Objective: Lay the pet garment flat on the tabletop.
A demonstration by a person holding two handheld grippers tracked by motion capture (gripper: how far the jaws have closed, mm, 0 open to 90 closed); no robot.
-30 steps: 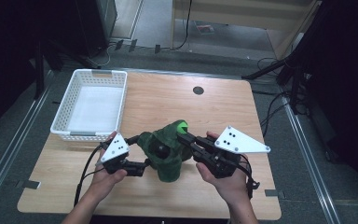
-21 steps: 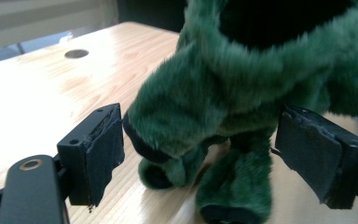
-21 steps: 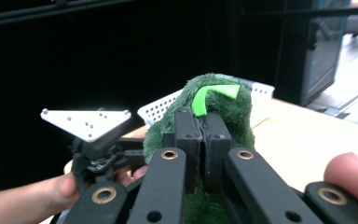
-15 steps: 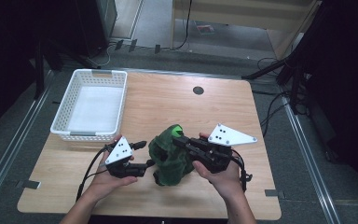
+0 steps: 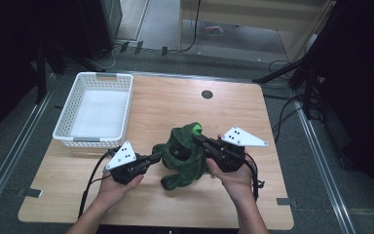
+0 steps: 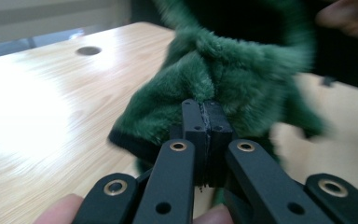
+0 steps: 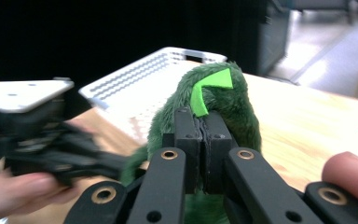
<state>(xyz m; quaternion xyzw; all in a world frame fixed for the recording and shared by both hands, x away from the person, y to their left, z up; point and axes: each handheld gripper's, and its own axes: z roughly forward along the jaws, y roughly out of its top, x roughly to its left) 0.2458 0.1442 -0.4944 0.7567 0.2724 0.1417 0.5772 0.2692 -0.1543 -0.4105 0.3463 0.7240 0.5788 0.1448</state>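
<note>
Left gripper view is showing the left tool (image 6: 206, 122) with its jaws pressed together on a fold of the green plush (image 6: 223, 84). Right gripper view is showing the right tool (image 7: 201, 135) pinching the same plush just below a bright green tag (image 7: 207, 91). Seen from the high view, both tools are gripping the plush (image 5: 182, 158) from opposite sides, and it is bunching between them near the front of the tabletop (image 5: 175, 105). A white basket (image 5: 96, 111) is sitting well apart at the far left.
</note>
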